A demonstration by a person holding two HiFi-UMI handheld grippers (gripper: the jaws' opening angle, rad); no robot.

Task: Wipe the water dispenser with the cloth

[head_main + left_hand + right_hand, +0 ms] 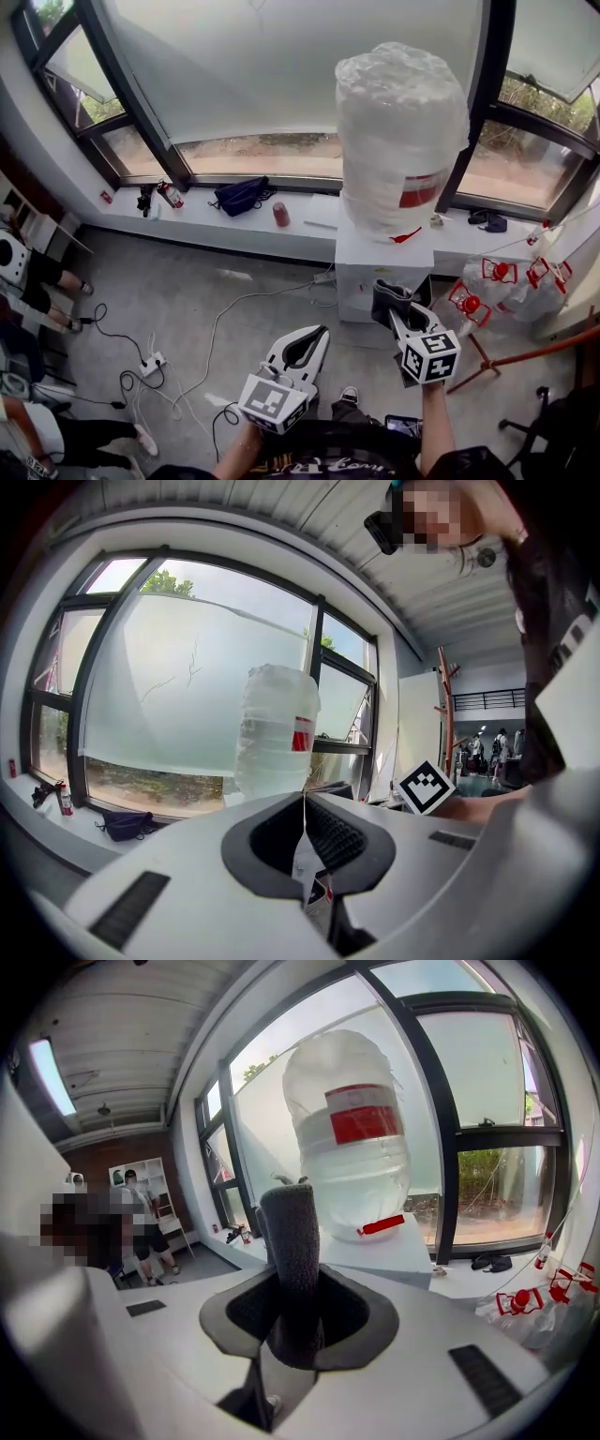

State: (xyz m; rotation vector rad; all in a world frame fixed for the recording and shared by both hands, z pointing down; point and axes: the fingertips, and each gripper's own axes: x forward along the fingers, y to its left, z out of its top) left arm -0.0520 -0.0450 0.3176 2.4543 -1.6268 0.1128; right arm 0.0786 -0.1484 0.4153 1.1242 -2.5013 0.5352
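Note:
The white water dispenser [380, 269] stands against the window wall with a large clear bottle [401, 131] upside down on top. My right gripper [395, 307] is just in front of the dispenser's front face, shut on a folded dark grey cloth [387, 300]. In the right gripper view the cloth [291, 1227] sticks up from between the jaws of my right gripper [296, 1288], with the bottle [352, 1147] behind it. My left gripper [315, 336] hangs lower and to the left, shut and empty. In its own view the left gripper [305, 797] points toward the bottle [274, 728].
Several empty jugs with red caps [502, 281] lie right of the dispenser beside a wooden rack [530, 356]. On the windowsill sit a dark bag [242, 195] and a red can [281, 214]. Cables and a power strip [150, 364] lie on the floor. People [37, 277] sit at left.

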